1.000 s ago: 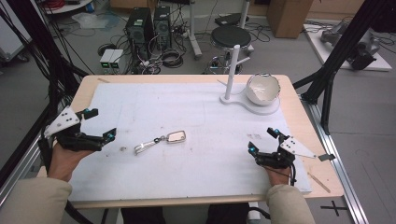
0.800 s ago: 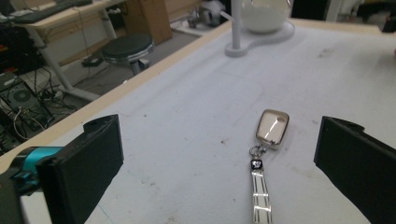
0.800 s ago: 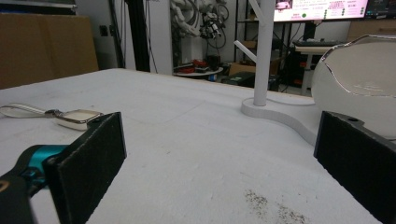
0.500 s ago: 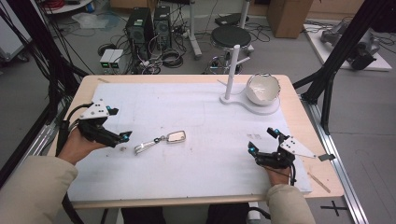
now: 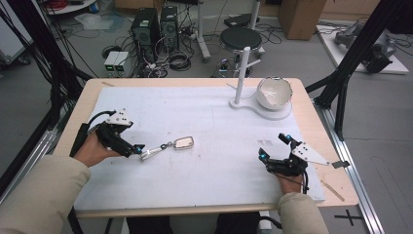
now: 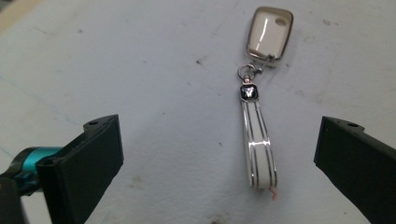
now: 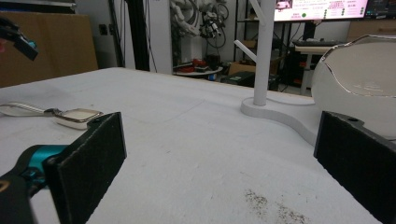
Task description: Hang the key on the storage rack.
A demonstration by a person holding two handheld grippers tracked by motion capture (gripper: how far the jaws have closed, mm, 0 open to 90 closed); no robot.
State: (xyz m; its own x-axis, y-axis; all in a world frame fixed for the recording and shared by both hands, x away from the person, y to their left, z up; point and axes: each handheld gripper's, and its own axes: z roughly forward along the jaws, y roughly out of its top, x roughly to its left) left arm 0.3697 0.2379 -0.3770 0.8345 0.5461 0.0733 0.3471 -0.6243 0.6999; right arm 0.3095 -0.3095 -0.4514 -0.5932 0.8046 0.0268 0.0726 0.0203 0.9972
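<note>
A keychain lies flat on the white mat: a cream rounded fob (image 5: 183, 142) (image 6: 269, 33) joined by a ring to a white strap (image 5: 153, 151) (image 6: 257, 142). My left gripper (image 5: 135, 149) (image 6: 219, 163) is open just above the mat, and the strap's free end lies between its jaws, untouched. At the front right of the table my right gripper (image 5: 274, 147) (image 7: 219, 158) stays open and holds nothing; it looks across the mat toward the fob (image 7: 77, 115).
A white stand with an upright post (image 5: 240, 77) (image 7: 263, 51) and a white bowl (image 5: 273, 92) (image 7: 359, 84) on its base sits at the back right. The white mat (image 5: 214, 131) covers most of the wooden table.
My left gripper has moved right and forward from the table's left edge up to the keychain's strap. The right gripper has kept still.
</note>
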